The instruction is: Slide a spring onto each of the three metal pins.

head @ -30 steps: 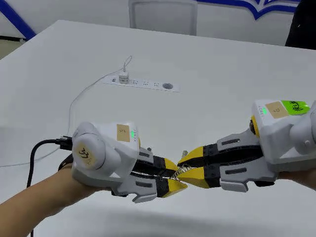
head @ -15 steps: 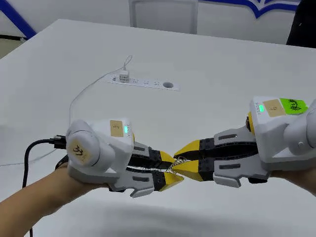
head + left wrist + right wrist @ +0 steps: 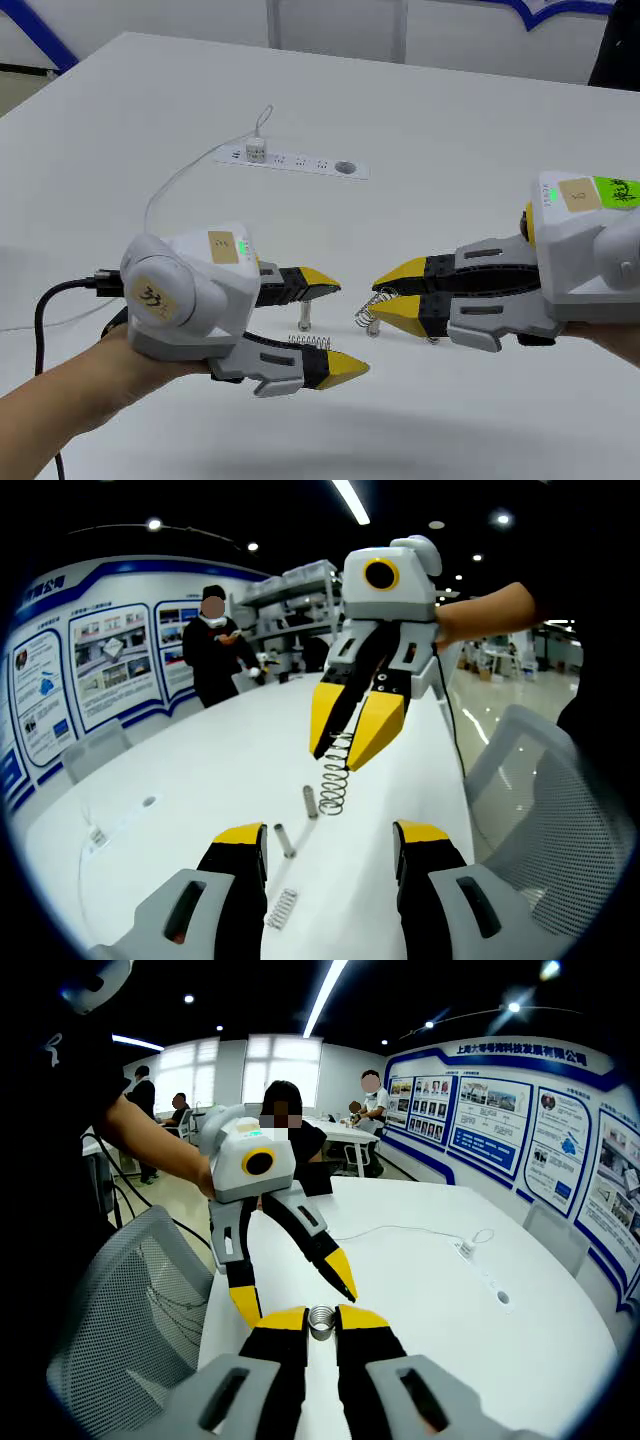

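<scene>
My right gripper [image 3: 383,289] is shut on a small steel spring [image 3: 367,308], which hangs from its yellow tips just above the white table [image 3: 450,150]. The same spring [image 3: 321,1322] is clamped between its jaws in the right gripper view. My left gripper [image 3: 335,324] faces it from the left, open with nothing between its jaws. Between the two grippers a short metal pin [image 3: 304,319] stands on the table, and a second pin [image 3: 372,328] stands under the hanging spring. Another spring [image 3: 308,341] lies flat by the left gripper's lower jaw. In the left gripper view the right gripper [image 3: 348,725] dangles the spring [image 3: 333,776] over the pins [image 3: 285,839].
A white power strip [image 3: 292,160] with a plugged-in adapter and thin white cable lies at the far middle of the table. A black cable [image 3: 55,300] runs from the left gripper off the near left. A grey chair [image 3: 140,1300] stands beside the table.
The grippers were tip to tip around the spring. Now the left jaws have opened and the two grippers have drawn apart, the spring staying with the right one.
</scene>
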`<action>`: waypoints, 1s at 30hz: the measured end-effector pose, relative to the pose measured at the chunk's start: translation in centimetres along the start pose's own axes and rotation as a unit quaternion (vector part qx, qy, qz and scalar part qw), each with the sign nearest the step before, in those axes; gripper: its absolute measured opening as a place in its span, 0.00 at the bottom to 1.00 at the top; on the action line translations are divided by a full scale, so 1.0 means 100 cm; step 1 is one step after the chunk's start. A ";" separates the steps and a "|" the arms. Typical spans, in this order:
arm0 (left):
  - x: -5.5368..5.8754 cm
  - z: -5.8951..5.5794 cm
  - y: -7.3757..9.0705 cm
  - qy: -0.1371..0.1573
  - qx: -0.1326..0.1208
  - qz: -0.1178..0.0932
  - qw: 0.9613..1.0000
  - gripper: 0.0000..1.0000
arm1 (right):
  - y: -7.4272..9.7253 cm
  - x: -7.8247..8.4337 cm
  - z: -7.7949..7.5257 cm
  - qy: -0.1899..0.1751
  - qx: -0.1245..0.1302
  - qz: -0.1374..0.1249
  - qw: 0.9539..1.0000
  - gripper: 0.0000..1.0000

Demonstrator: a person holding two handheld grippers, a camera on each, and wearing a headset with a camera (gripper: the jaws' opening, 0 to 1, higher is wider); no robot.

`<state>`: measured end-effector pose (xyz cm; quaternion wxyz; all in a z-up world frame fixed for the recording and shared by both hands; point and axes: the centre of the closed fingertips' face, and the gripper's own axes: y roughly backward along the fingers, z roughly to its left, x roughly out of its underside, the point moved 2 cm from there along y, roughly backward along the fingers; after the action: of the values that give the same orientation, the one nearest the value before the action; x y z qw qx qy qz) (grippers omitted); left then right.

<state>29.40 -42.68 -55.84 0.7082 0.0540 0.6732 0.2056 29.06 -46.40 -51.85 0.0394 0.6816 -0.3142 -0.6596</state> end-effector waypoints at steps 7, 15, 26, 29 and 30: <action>0.003 0.009 0.007 0.008 -0.014 0.005 1.000 0.63 | 0.002 0.005 -0.018 -0.006 0.027 0.009 1.000 0.11; 0.012 0.019 0.013 0.015 -0.025 0.018 0.999 0.73 | 0.000 0.011 -0.040 -0.015 0.054 0.019 0.998 0.11; 0.024 0.033 0.029 0.039 -0.048 0.023 0.998 0.82 | -0.005 0.028 -0.063 -0.041 0.087 0.043 0.994 0.11; 0.025 0.036 0.032 0.044 -0.052 0.021 0.997 0.84 | -0.007 0.034 -0.066 -0.047 0.094 0.051 0.993 0.11; 0.025 0.037 0.033 0.045 -0.053 0.020 0.997 0.85 | -0.007 0.036 -0.067 -0.049 0.095 0.052 0.993 0.11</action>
<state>32.27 -38.05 -56.67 0.6750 0.0199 0.6912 0.2574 35.32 -49.98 -54.44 -0.0069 0.6315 -0.4121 -0.6567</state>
